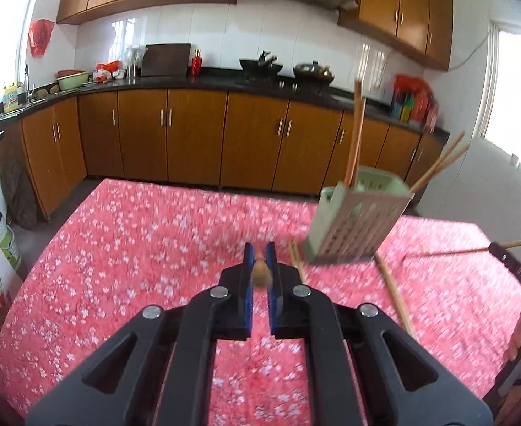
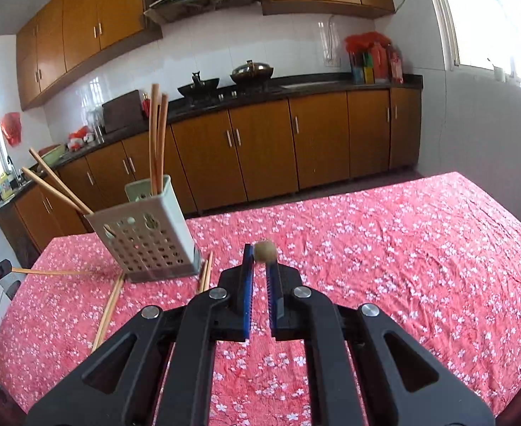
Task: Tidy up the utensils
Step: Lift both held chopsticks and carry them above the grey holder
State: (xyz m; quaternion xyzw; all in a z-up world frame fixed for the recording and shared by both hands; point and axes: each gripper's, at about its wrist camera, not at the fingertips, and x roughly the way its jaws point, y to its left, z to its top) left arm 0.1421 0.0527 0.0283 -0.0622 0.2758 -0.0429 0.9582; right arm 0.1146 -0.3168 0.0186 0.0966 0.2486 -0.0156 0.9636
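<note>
Both black grippers with blue pads, left (image 1: 260,261) and right (image 2: 260,261), clamp end-on wooden chopsticks (image 1: 261,273). Beyond, on the pink floral tablecloth (image 2: 384,241), stands a perforated pale-green plastic utensil holder (image 2: 146,227) with more chopsticks (image 2: 157,135) inside.

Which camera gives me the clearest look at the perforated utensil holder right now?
The right wrist view: the pale green perforated plastic utensil holder is sharp, holes and upright wooden chopsticks distinct. The left wrist view shows the holder motion-blurred, further right.
</note>
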